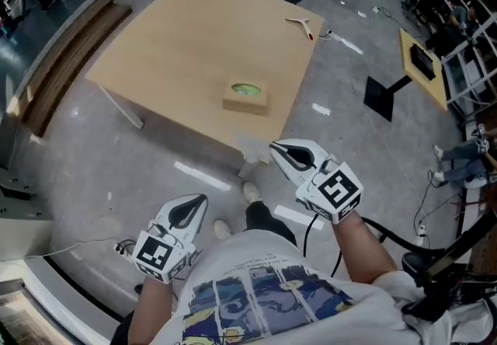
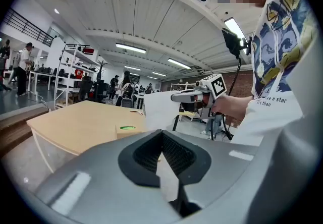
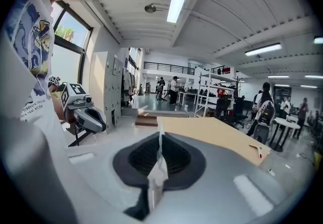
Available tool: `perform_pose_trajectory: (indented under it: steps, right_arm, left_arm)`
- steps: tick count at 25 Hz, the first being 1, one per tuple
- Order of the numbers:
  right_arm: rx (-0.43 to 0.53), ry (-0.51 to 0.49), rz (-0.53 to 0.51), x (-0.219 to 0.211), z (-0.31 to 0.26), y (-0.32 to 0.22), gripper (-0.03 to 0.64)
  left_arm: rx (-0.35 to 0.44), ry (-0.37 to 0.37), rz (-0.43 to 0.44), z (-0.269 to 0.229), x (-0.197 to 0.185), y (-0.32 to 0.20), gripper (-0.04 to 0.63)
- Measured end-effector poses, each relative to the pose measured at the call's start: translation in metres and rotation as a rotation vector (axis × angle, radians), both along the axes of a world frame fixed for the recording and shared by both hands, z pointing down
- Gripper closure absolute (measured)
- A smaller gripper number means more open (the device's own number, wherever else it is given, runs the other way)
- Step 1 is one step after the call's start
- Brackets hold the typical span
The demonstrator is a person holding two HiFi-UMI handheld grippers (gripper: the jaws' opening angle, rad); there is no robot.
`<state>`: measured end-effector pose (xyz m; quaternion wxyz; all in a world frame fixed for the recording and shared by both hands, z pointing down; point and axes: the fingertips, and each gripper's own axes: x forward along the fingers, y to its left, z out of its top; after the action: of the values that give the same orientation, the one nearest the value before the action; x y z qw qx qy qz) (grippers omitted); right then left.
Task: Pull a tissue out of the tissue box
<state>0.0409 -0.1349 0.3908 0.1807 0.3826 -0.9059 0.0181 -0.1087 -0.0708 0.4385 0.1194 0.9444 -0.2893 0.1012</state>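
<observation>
Clearly the right gripper [image 1: 273, 148] is clamped on the tissue [image 1: 253, 151], which hangs past the table [image 1: 178, 33] edge, well apart from the tissue box [image 1: 245, 97]. The left gripper [image 1: 203, 197] is closed and empty. The sheet looks free of the box. Best to hold the pinch firm and avoid jerks, since thin paper tears.
</observation>
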Motion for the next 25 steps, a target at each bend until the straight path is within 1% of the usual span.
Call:
perform_pose_trajectory:
  steps: [8,12,15,19,23,25]
  right_arm:
    - [0.005,-0.027,0.002,-0.005,-0.013,0.031,0.614]
    - [0.009,-0.007,0.019,-0.004,-0.020,0.037,0.614]
    - [0.009,-0.021,0.023,-0.007,-0.023,0.042,0.614]
    - [0.021,-0.014,0.030,-0.007,-0.024,0.045,0.614]
    - [0.035,-0.044,0.017,-0.011,-0.026,0.049,0.614]
    - [0.030,-0.039,0.020,-0.010,-0.026,0.049,0.614]
  left_arm:
    - [0.008,0.000,0.014,-0.003,0.001,0.012,0.592]
    - [0.008,0.000,0.018,-0.005,0.000,0.016,0.592]
    - [0.004,-0.001,0.020,-0.004,0.000,0.021,0.592]
    - [0.005,-0.003,0.023,-0.001,-0.001,0.025,0.592]
    - [0.005,-0.005,0.024,0.001,-0.003,0.027,0.592]
    - [0.003,-0.005,0.022,0.000,-0.002,0.026,0.592]
